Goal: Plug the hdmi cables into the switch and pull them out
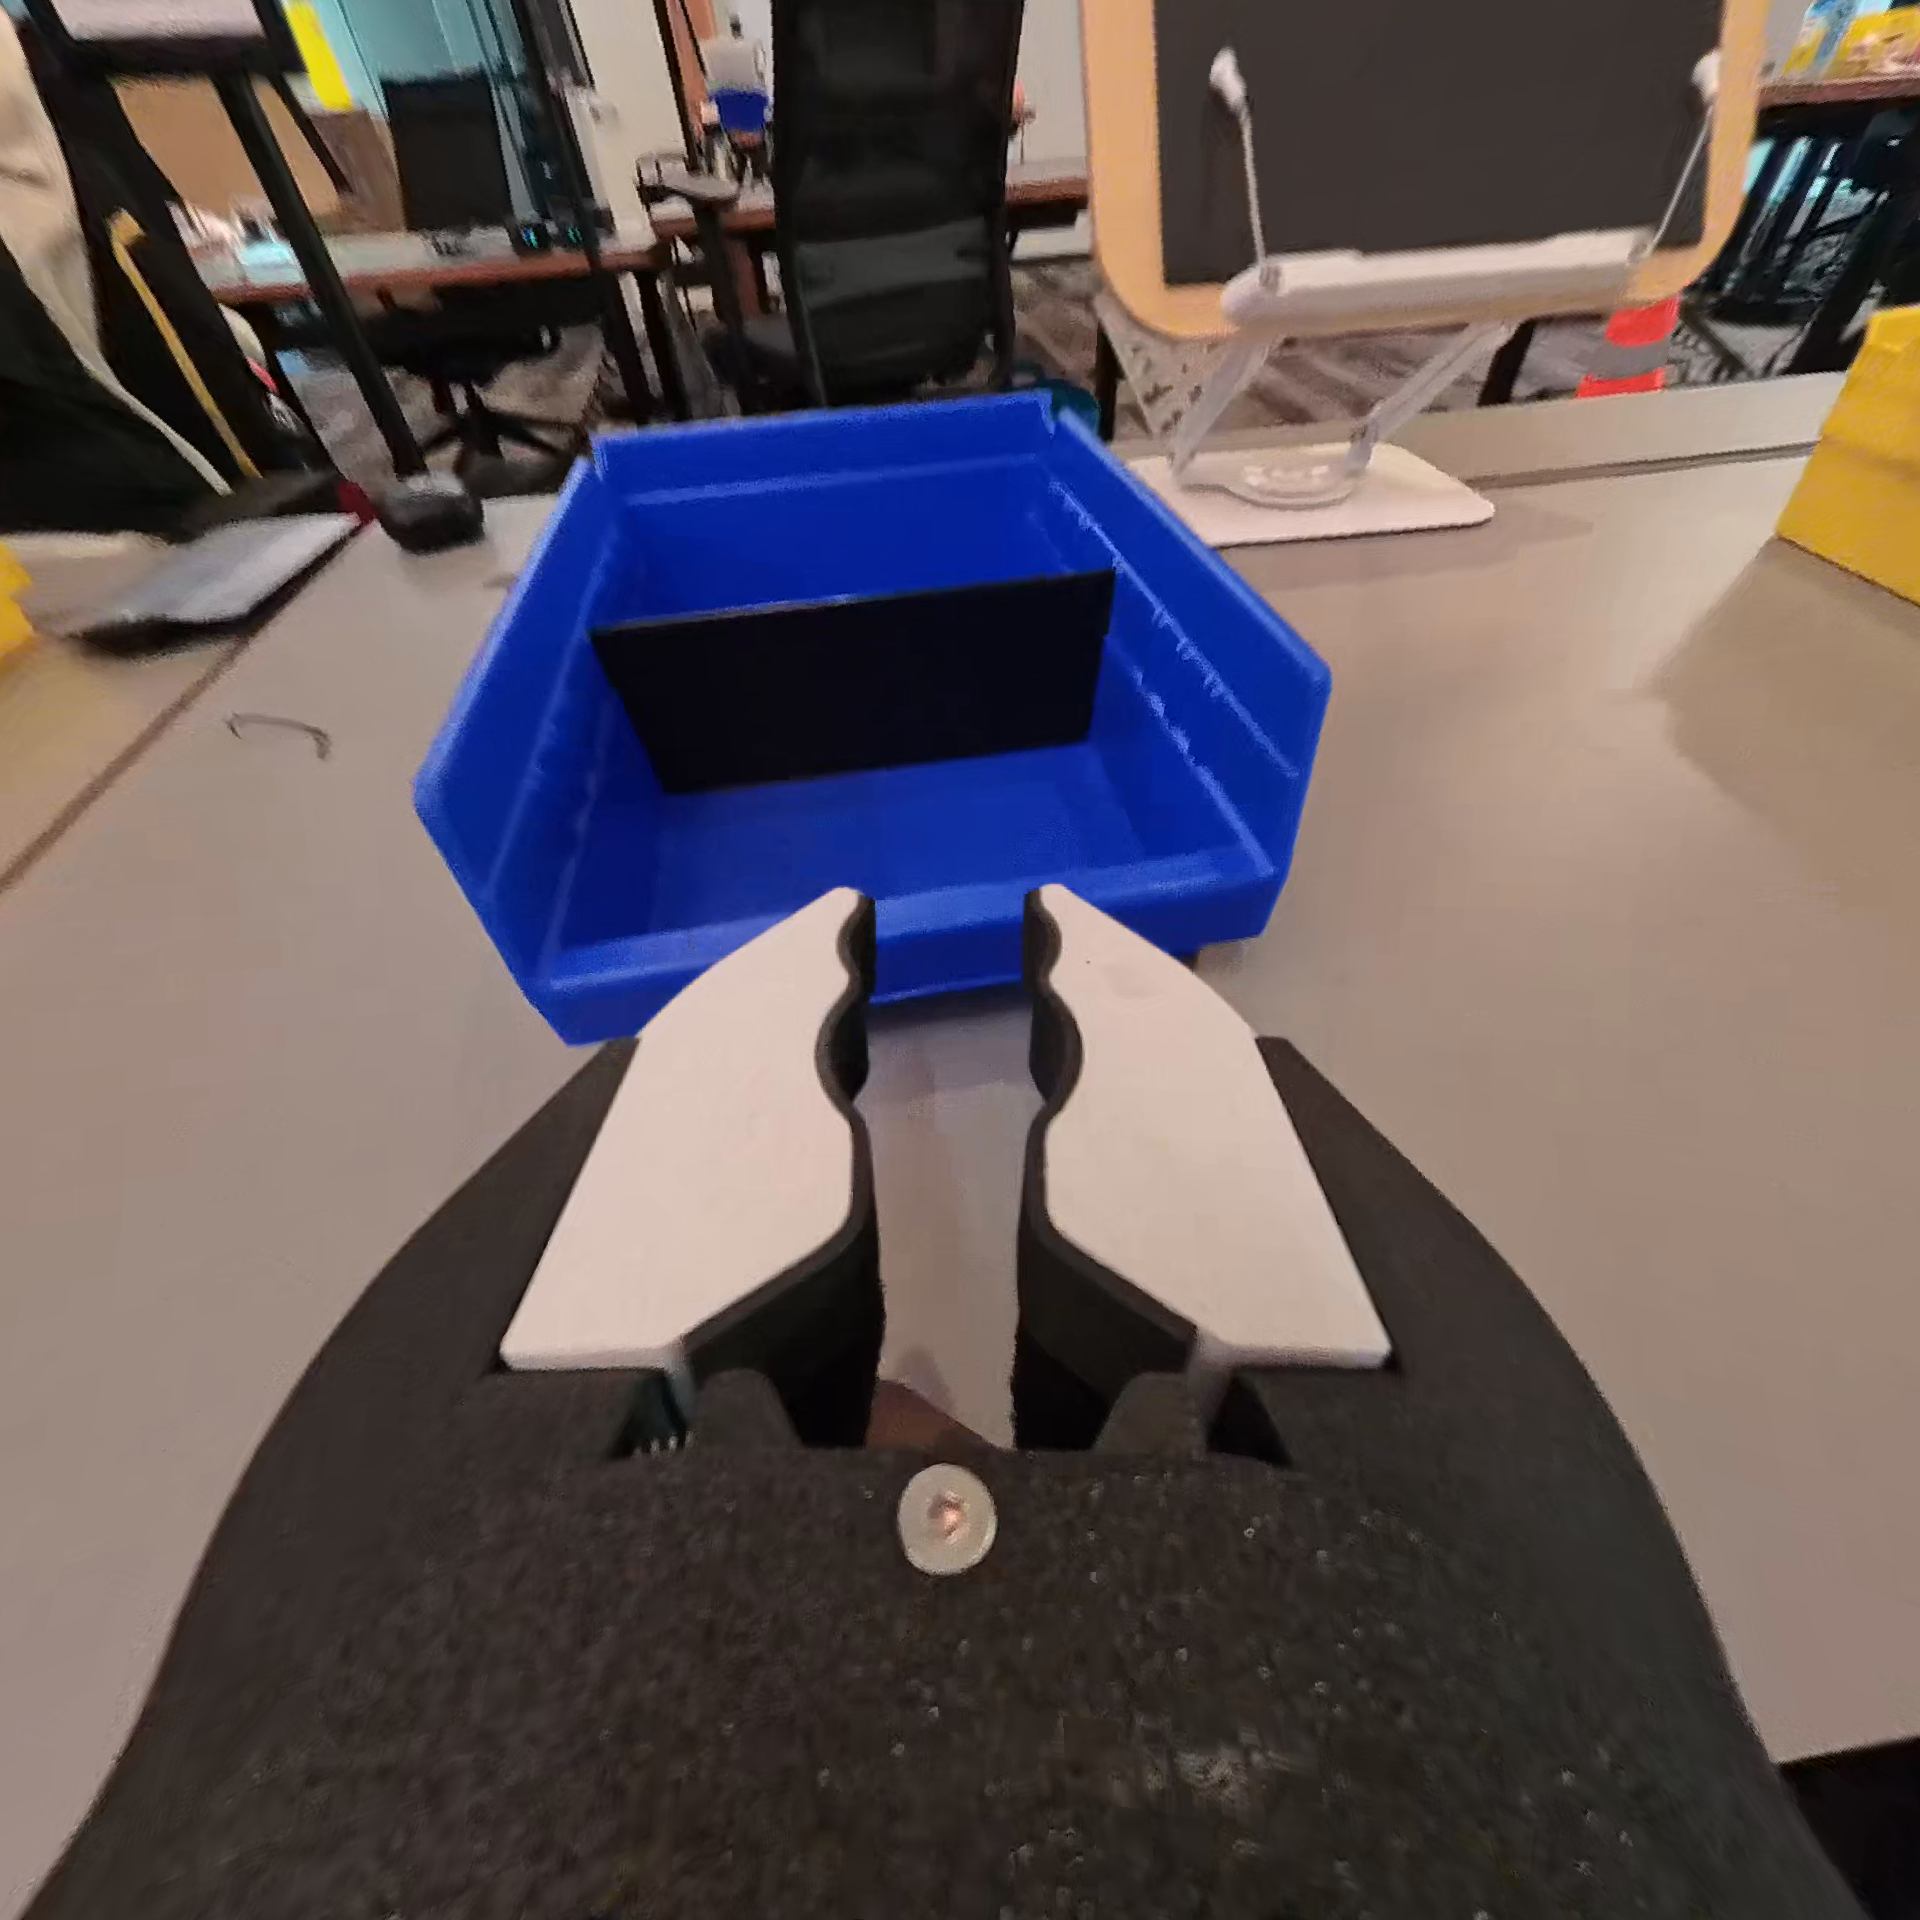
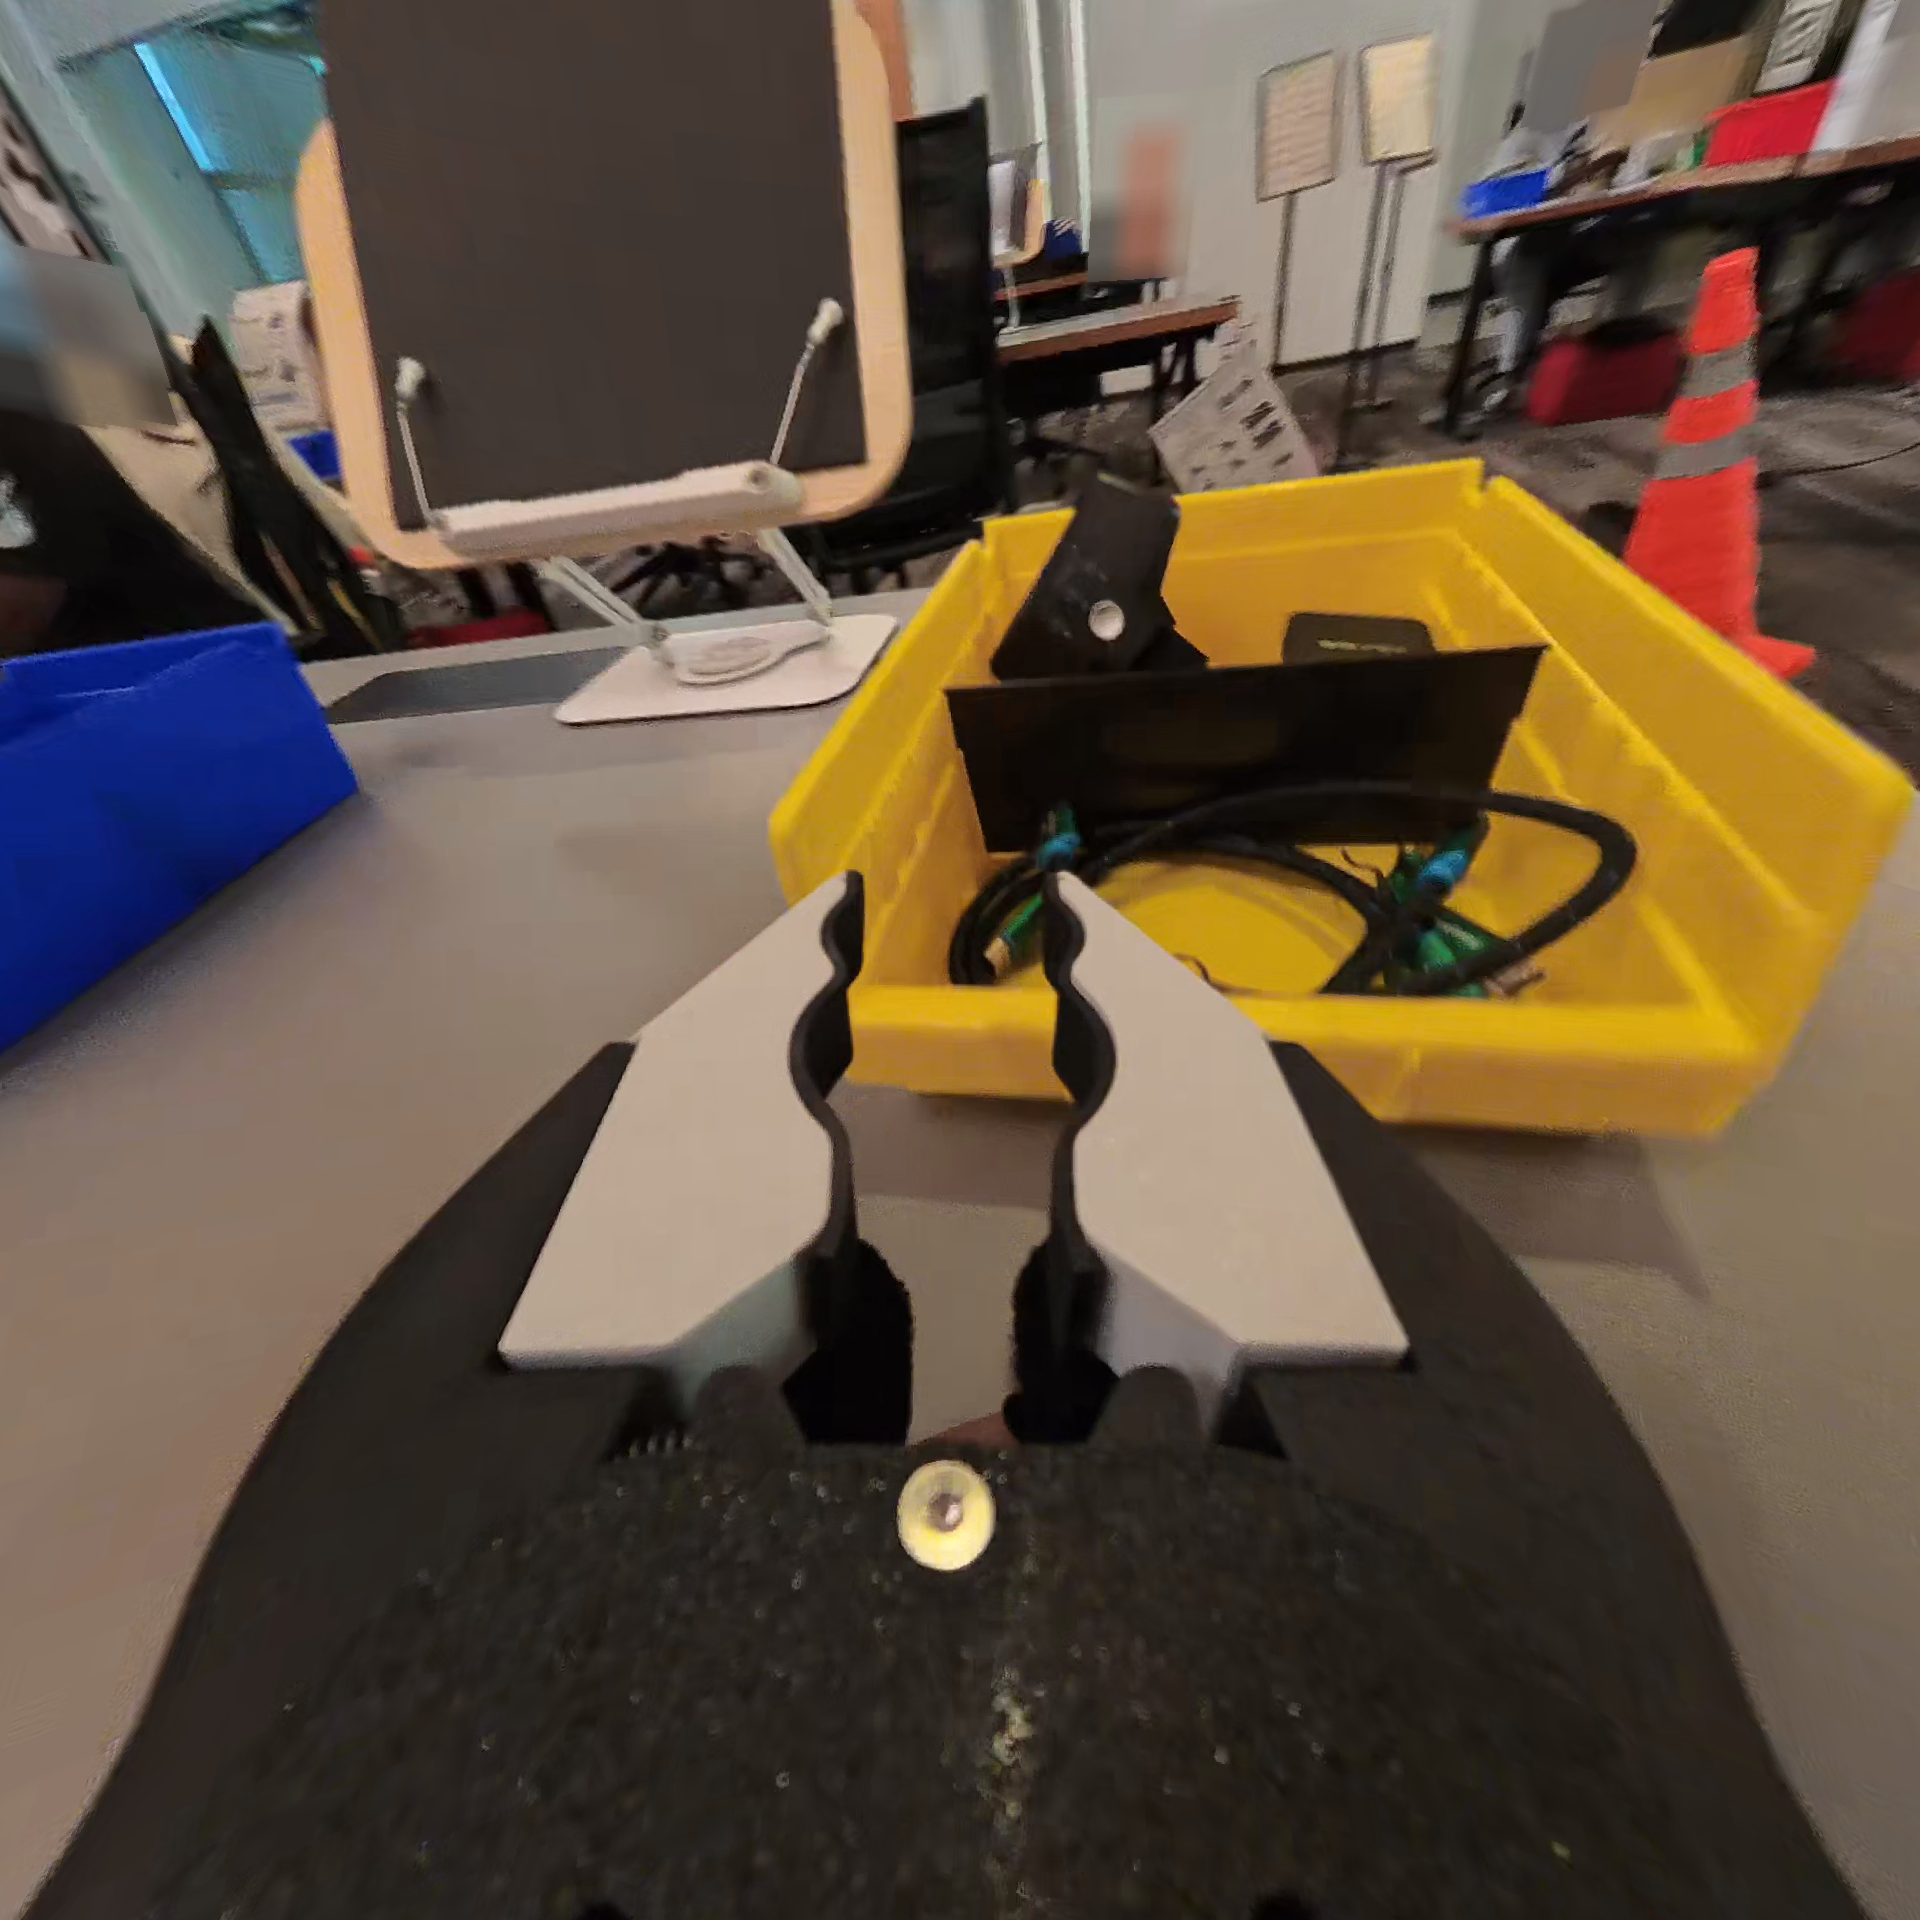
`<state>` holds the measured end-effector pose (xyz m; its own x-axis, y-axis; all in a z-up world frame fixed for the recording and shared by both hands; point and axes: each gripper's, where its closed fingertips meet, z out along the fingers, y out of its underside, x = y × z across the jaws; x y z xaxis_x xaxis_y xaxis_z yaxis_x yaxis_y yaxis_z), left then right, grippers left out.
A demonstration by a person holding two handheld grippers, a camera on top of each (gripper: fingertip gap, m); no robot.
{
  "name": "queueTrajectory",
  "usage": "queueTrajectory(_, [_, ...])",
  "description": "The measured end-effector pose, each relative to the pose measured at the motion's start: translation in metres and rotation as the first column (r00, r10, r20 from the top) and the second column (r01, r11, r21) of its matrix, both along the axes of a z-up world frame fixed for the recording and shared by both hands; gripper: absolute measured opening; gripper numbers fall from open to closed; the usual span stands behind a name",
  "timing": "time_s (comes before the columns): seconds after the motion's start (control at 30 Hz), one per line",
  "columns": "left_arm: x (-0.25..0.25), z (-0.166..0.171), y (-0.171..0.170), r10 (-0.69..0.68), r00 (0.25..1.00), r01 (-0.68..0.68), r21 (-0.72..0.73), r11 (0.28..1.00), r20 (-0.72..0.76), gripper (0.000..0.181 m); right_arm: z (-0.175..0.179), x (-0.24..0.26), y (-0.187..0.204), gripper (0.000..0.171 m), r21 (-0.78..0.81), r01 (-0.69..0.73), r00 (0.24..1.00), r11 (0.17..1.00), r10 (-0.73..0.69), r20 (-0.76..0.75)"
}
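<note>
The left gripper point(image 1: 948, 914) hovers over the grey worktop point(image 1: 1558, 935), its fingers point(image 1: 748, 1122) spread with nothing between them, just before a blue bin point(image 1: 582, 831) split by a black divider point(image 1: 852, 691). To the right, the right gripper point(image 2: 954, 899) also has its fingers point(image 2: 717, 1143) apart and bare, at the front wall of a yellow bin point(image 2: 1351, 1060). In that bin's near compartment lie coiled black HDMI cables point(image 2: 1299, 883); behind its black divider point(image 2: 1236, 738) a black HDMI switch point(image 2: 1091, 592) leans tilted.
</note>
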<state>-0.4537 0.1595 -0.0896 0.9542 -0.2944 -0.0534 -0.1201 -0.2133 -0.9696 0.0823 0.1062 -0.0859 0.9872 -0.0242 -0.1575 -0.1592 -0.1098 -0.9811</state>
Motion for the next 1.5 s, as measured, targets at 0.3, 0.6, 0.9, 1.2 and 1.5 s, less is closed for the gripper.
queueTrajectory(0.3, [-0.005, -0.031, 0.012, 0.070, 0.995, -0.078, -0.134, 0.988, -0.066, 0.026, -0.011, 0.019, 0.006, 0.033, -0.069, 0.047, 0.993, 0.996, -0.040, 0.108])
queueTrajectory(0.6, [-0.002, -0.032, 0.012, 0.067, 0.996, -0.075, -0.148, 0.986, -0.055, 0.026, -0.013, 0.019, 0.001, 0.033, -0.074, 0.038, 0.996, 0.997, -0.031, 0.087])
queueTrajectory(0.9, [0.004, -0.035, 0.017, 0.048, 0.998, -0.053, -0.165, 0.985, -0.035, 0.026, -0.014, 0.012, -0.002, 0.033, -0.074, 0.014, 0.993, 0.997, -0.005, 0.122])
queueTrajectory(1.2, [0.081, -0.007, 0.006, -0.182, 0.978, 0.188, -0.048, 0.981, 0.103, 0.024, -0.033, -0.050, 0.022, 0.077, -0.160, -0.115, 0.984, 0.980, 0.135, 0.116])
queueTrajectory(1.5, [0.191, -0.021, -0.026, -0.535, 0.845, 0.534, -0.068, 0.843, -0.006, 0.030, -0.034, -0.094, 0.067, 0.090, -0.266, -0.228, 0.968, 0.937, 0.248, 0.044])
